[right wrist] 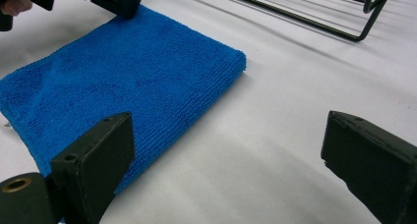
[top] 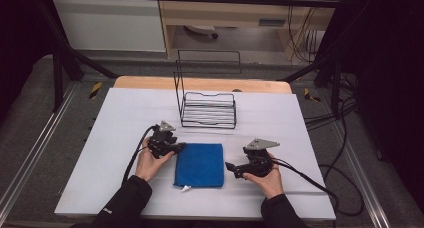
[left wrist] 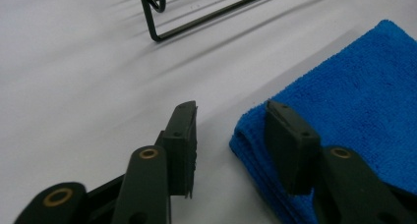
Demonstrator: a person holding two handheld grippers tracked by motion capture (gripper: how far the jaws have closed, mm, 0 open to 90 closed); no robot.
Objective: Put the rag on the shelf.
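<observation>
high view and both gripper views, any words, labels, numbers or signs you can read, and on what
No text can be read.
Cloth: a small white tag at its near corner, too small to read.
Left sleeve: a small pale mark, too blurred to read.
Far cabinet: a grey label, too blurred to read.
Black and yellow hazard stripes on the table frame: a marking, no words.

Wire rack (top: 207, 108) stands behind folded blue cloth (top: 200, 164), bare strip of table (top: 125, 113) between. Open table left, right of rack. Left gripper (top: 179, 148) occupies cloth's far left corner; right gripper (top: 231, 168) just beside right edge.
</observation>
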